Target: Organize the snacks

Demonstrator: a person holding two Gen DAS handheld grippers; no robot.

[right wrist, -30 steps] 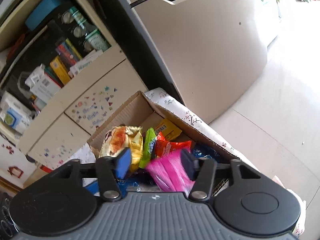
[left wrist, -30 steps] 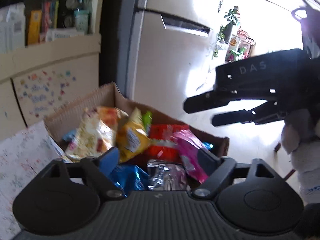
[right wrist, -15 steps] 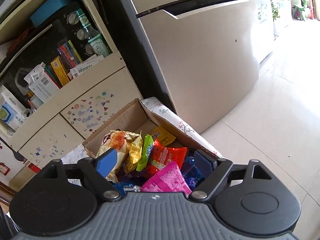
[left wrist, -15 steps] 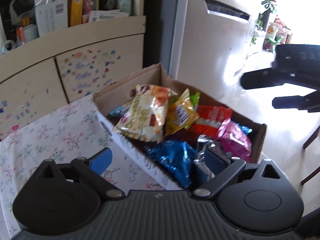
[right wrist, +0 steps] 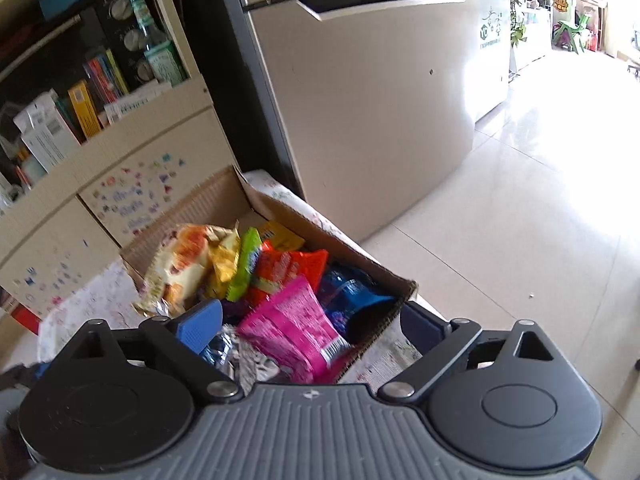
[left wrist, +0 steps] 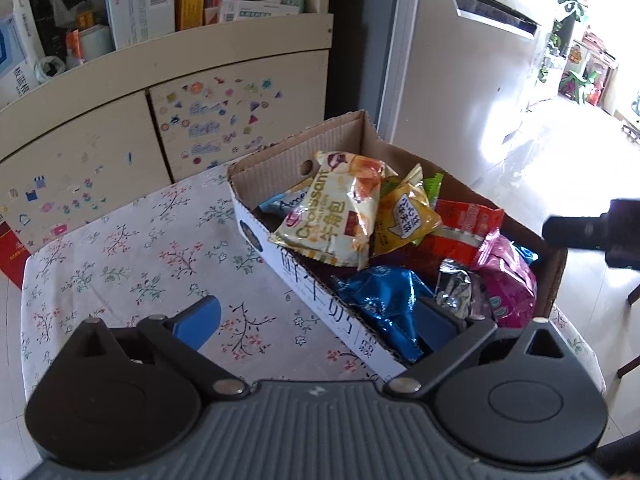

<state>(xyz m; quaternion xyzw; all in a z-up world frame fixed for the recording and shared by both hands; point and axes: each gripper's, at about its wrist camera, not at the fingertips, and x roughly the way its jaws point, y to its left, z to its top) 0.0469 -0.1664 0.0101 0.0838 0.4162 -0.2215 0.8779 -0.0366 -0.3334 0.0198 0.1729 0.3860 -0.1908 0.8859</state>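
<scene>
Left gripper and right gripper: jaws have just been opening, now spread wide, released, grasping nothing. Beyond, mid-frame, snack packets fill the cardboard box, more fully in view than before.

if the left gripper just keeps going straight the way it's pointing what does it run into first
Most likely the near long wall of the cardboard box, which runs between the open left gripper's fingers, or the blue foil packet just inside it. Depth is hard to judge through the fisheye.
</scene>
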